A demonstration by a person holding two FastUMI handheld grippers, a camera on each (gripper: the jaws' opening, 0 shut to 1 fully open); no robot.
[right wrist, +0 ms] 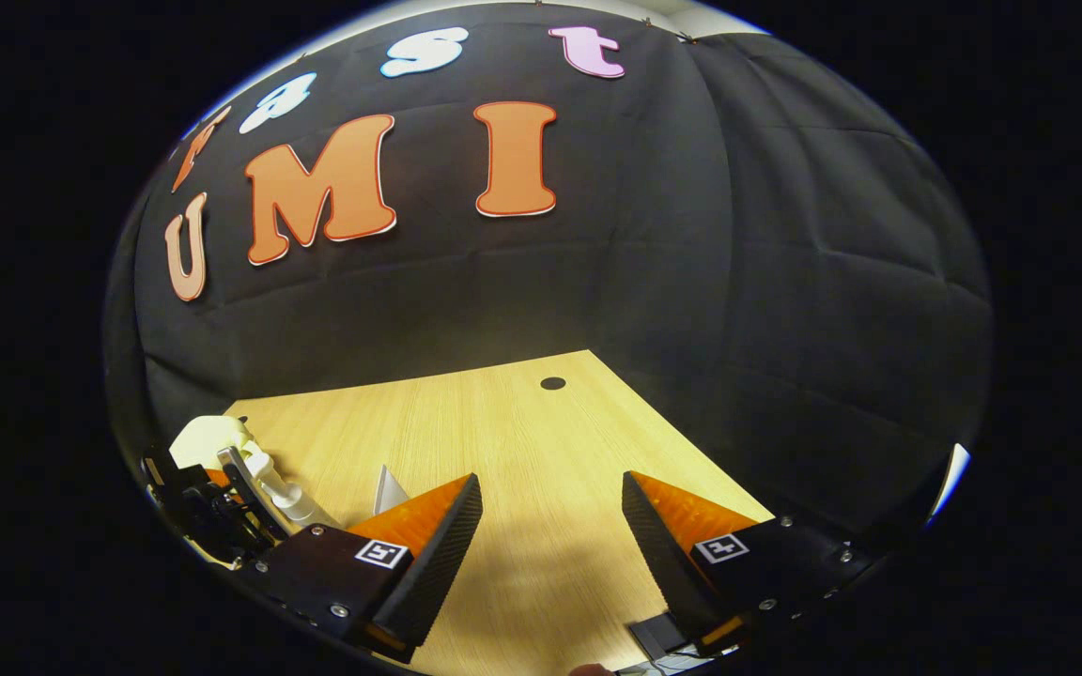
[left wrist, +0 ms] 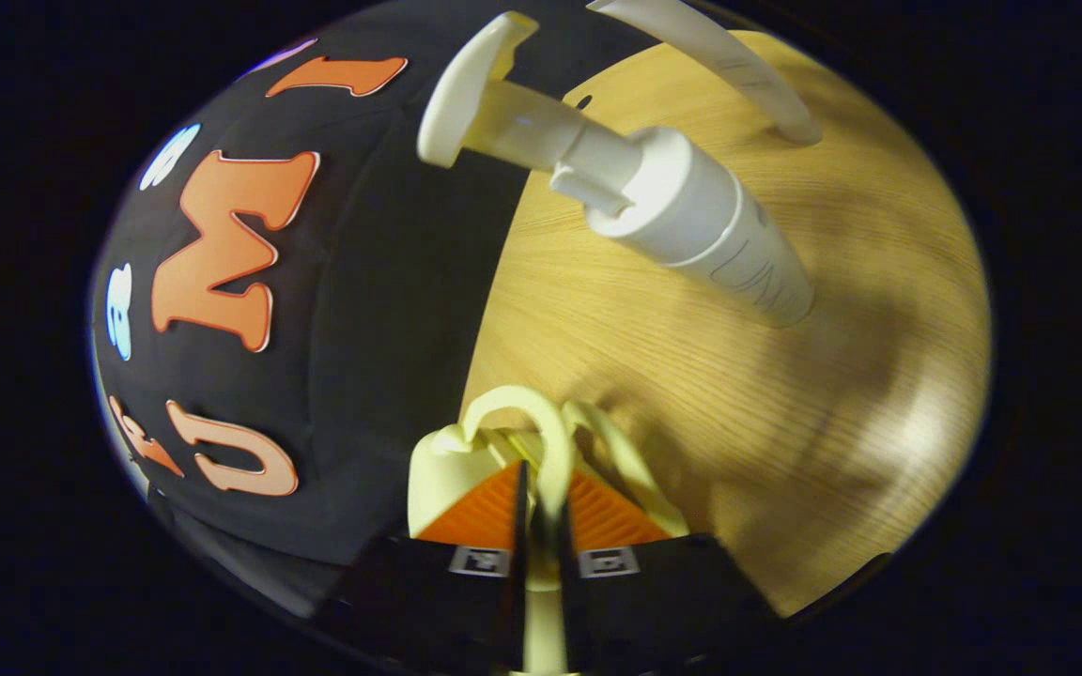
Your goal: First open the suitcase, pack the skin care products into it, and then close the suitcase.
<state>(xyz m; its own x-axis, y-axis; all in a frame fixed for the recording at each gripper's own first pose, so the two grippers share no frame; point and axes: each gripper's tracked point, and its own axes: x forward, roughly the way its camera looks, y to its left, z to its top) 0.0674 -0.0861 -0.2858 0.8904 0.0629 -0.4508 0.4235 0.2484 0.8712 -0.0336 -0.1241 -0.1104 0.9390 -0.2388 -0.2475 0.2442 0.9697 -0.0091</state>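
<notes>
On table [left wrist: 654, 394]: pump bottle [left wrist: 691, 211] | left tongs [left wrist: 541, 512] grip handle [left wrist: 550, 441]

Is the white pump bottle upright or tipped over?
Upright: the pump bottle stands base-down on the wooden table, pump head on top.

White pump bottle [left wrist: 691, 211]; pale cream handle [left wrist: 541, 441]; light woodgrain table [right wrist: 503, 441].

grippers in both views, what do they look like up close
Each gripper has two wedge-shaped fingers with ribbed inner faces, mounted on black blocks. Every block carries a small square black-and-white marker tag. The right gripper shows silver screws on its blocks; the left gripper shows the same tags.
</notes>
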